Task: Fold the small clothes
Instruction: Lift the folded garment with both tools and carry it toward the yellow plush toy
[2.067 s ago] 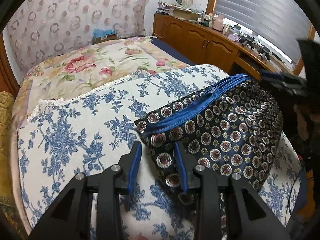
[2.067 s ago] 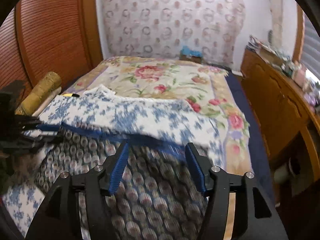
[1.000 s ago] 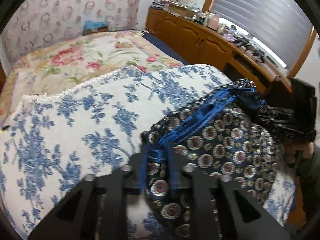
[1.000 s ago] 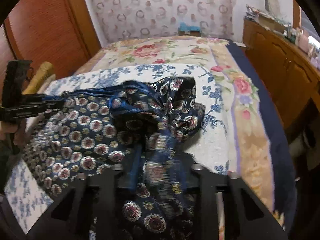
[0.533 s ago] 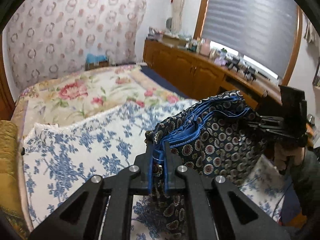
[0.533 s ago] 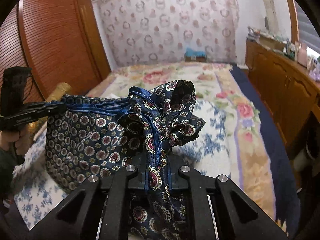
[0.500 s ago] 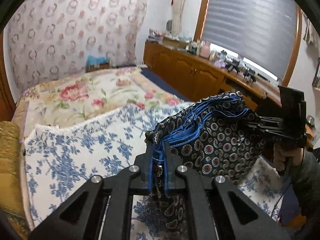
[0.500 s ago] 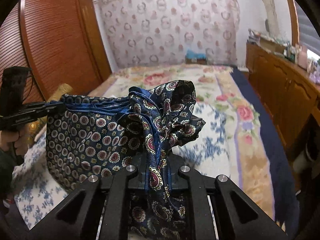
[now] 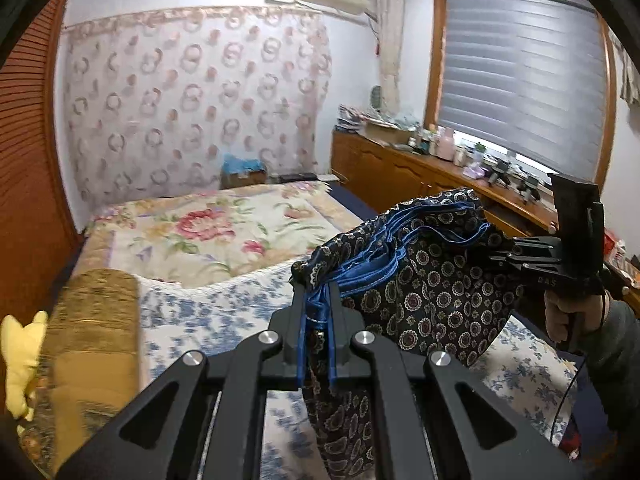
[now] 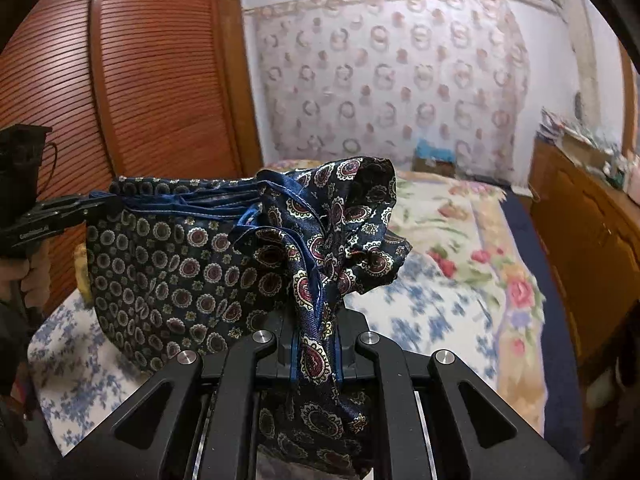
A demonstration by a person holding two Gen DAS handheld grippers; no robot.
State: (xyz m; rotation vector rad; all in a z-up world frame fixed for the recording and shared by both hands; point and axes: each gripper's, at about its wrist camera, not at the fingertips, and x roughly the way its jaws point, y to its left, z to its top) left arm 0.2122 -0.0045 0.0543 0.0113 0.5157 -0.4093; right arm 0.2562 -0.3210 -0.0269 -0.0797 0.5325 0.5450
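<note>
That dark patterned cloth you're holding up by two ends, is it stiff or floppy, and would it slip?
Probably floppy: the cloth sags in a curve between the left gripper and right gripper. Its sheen suggests slippery fabric, so it may slide. It bunches loosely, likely light.

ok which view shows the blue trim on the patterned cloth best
The left wrist view: the blue trim runs in clear, unbroken lines across the top of the patterned cloth, from the left gripper to the right gripper. In the right wrist view it is partly hidden by bunched folds.
</note>
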